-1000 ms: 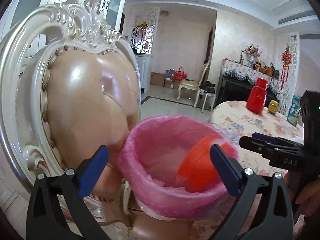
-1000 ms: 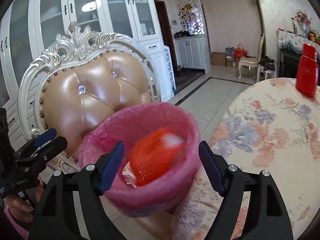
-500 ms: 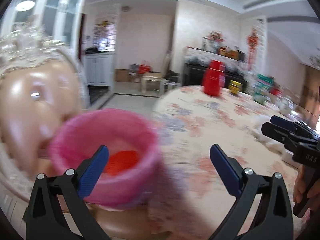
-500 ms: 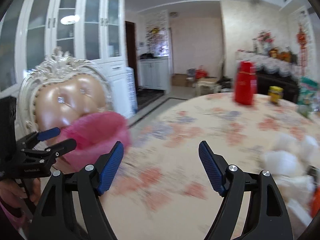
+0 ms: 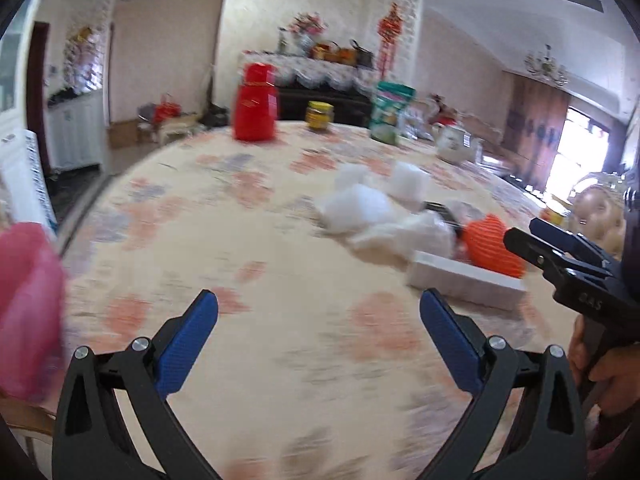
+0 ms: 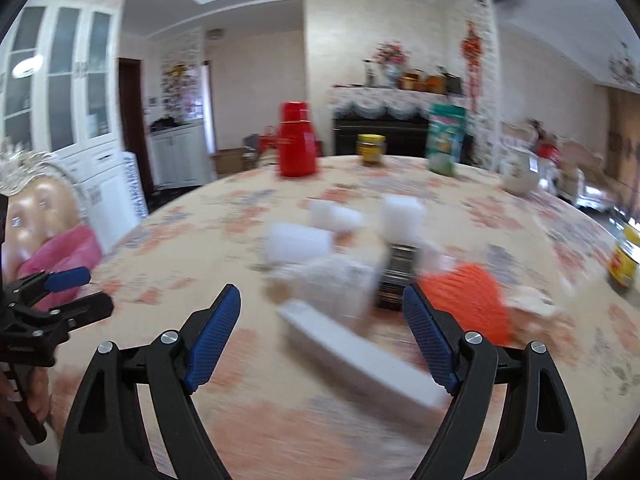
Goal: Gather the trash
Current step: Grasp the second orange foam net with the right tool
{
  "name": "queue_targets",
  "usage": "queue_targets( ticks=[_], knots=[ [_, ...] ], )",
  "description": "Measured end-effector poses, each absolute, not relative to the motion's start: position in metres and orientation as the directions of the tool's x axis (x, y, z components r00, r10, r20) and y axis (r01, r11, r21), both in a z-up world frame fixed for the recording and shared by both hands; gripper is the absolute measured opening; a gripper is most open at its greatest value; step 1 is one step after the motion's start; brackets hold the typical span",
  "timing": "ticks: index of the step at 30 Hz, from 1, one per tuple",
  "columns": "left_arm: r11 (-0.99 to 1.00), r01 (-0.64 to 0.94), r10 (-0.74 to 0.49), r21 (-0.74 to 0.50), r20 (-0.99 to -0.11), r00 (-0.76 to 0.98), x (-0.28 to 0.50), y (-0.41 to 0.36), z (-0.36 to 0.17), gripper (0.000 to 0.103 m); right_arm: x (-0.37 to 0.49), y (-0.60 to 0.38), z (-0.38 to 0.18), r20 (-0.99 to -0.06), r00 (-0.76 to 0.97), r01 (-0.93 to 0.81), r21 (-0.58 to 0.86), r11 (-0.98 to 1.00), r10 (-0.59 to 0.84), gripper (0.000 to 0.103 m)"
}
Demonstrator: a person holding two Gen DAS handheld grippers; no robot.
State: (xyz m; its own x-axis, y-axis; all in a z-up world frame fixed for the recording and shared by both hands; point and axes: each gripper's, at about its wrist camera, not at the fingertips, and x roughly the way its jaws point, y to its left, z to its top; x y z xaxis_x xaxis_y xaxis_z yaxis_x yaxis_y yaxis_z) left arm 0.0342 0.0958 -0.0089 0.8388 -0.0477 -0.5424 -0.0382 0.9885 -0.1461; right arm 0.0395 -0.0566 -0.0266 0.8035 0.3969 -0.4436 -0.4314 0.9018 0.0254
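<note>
A blurred pile of trash lies on the floral table (image 5: 224, 240): white foam lumps (image 5: 356, 204) (image 6: 298, 242), a flat white box (image 5: 464, 280) (image 6: 360, 356), an orange net wad (image 5: 494, 246) (image 6: 470, 300) and a dark packet (image 6: 396, 280). The pink-lined bin (image 5: 28, 312) (image 6: 64, 252) sits off the table's left edge. My left gripper (image 5: 319, 300) (image 6: 80, 288) is open over bare cloth, short of the pile. My right gripper (image 6: 321, 294) (image 5: 532, 236) hovers near the white box, its jaws opening, nothing pressed between its pads.
A red flask (image 5: 256, 104), a yellow jar (image 5: 319, 116), a green packet (image 5: 390, 112) and a white teapot (image 5: 456, 144) stand at the far side. Another jar (image 6: 624, 264) is at the right edge. An ornate chair (image 6: 36, 208) stands behind the bin.
Both grippers have swung right, away from the pink bin where an orange piece dropped in. The bin has slid to the left edge and the trash pile has come into view.
</note>
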Motion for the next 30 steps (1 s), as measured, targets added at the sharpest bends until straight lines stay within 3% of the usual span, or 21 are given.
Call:
queue_targets(
  ticks=[9,21,26,30],
  knots=[
    [0.984,0.013,-0.117,-0.176,-0.591,0.798,0.081,0.022,-0.023,0.098,0.103,-0.135,-0.053,-0.565,0.777,-0.337,0.001,0.942,0.279,0.079],
    [0.989,-0.043,-0.057,-0.141,-0.633,0.772,0.102,-0.022,-0.033,0.098,0.15,-0.139,-0.081,-0.683,0.644,-0.4,0.082,0.913,0.344,0.078],
    [0.988,-0.07,-0.033,-0.137,-0.633,0.773,0.107,-0.026,-0.035,0.098,0.149,-0.15,-0.078,-0.66,0.634,-0.412,0.155,0.898,0.404,0.023],
    [0.981,-0.105,-0.029,-0.164,-0.657,0.753,0.118,-0.027,-0.04,0.098,0.14,-0.164,-0.07,-0.607,0.672,-0.408,0.175,0.896,0.424,0.018]
  ],
)
